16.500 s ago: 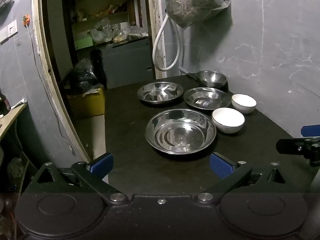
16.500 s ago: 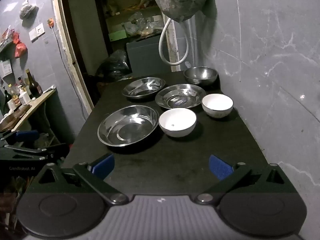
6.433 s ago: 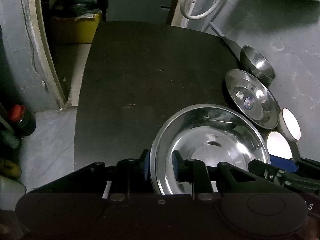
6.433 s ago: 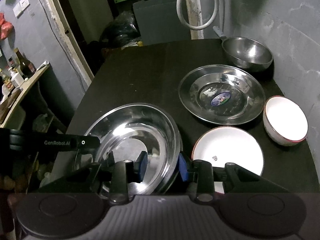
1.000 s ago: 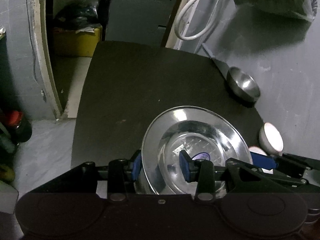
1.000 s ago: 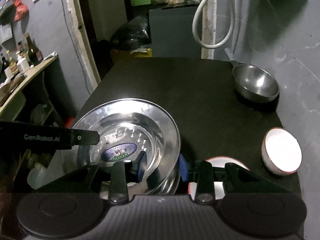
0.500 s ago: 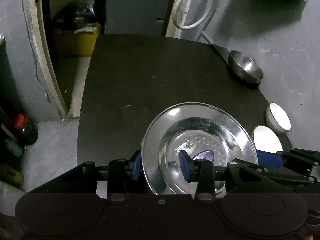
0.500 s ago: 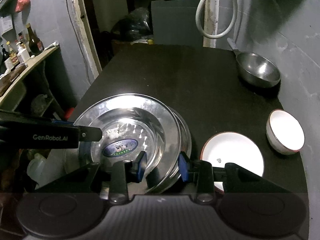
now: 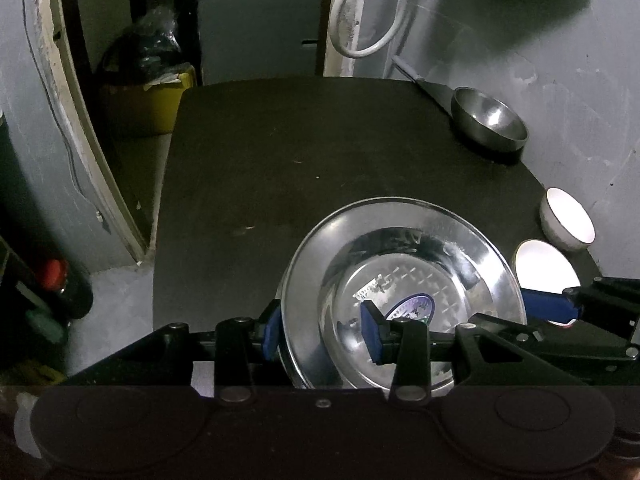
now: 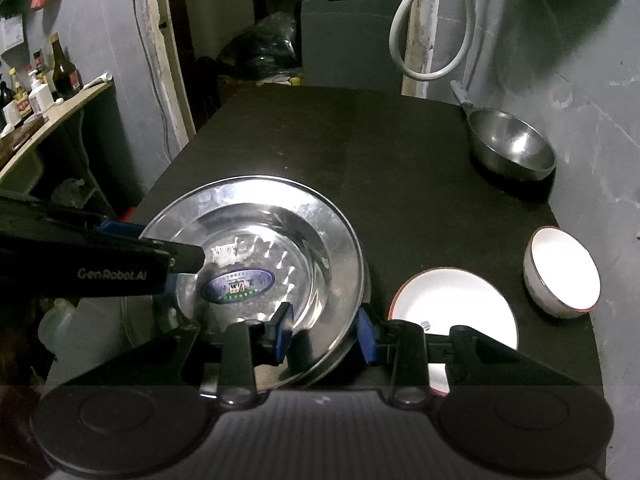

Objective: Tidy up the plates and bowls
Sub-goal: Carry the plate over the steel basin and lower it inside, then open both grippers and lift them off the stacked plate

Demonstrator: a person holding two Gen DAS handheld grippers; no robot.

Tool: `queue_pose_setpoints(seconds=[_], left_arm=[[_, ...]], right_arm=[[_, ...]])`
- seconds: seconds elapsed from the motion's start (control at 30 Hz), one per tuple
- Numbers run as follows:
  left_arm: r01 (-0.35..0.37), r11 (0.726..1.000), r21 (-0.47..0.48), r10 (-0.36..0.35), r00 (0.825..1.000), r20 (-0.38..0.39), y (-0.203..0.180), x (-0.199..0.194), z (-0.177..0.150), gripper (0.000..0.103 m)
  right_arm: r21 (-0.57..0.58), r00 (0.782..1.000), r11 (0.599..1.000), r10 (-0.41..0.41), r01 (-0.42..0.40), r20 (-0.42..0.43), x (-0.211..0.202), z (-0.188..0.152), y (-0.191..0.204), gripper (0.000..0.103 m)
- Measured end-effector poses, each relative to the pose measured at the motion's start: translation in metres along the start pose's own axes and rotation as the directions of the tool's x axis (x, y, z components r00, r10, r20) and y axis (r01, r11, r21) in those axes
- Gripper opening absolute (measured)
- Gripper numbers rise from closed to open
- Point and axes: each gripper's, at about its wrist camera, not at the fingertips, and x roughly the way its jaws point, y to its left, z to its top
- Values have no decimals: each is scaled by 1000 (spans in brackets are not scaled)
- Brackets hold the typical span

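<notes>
A stack of steel plates [image 9: 404, 276] [image 10: 260, 256] sits at the near part of the black table; the top plate has a blue sticker in its middle. My left gripper [image 9: 320, 330] straddles the stack's left rim with its pads a little apart. My right gripper [image 10: 326, 332] straddles the right rim in the same way. A large white bowl [image 10: 452, 304] [image 9: 544, 270] and a small white bowl [image 10: 562, 278] [image 9: 566, 226] sit to the right. A steel bowl [image 10: 512, 146] [image 9: 488, 124] stands at the far right by the wall.
The black table [image 9: 300, 140] runs back to a grey cabinet [image 10: 352, 36]. A grey wall [image 10: 580, 60] borders the right edge. A white hose loop [image 10: 432, 28] hangs at the back. A yellow bin [image 9: 144, 100] stands on the floor at left.
The plate stack has come down onto the table over the last second. Both grippers' pads have spread slightly at its rims. The cameras have tilted up a little.
</notes>
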Motion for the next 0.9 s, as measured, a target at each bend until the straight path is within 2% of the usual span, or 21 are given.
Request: queue_pose_setpoints(seconds=[0.77, 0.9], left_arm=[[-36, 999, 27, 36, 999, -8, -10, 2, 1, 45], [-25, 999, 39, 25, 1000, 3, -14, 0, 2, 45]], right_arm=[[-27, 1000, 1000, -5, 5, -20, 1, 1, 1, 42], [-27, 1000, 1000, -2, 2, -14, 2, 3, 2, 43]])
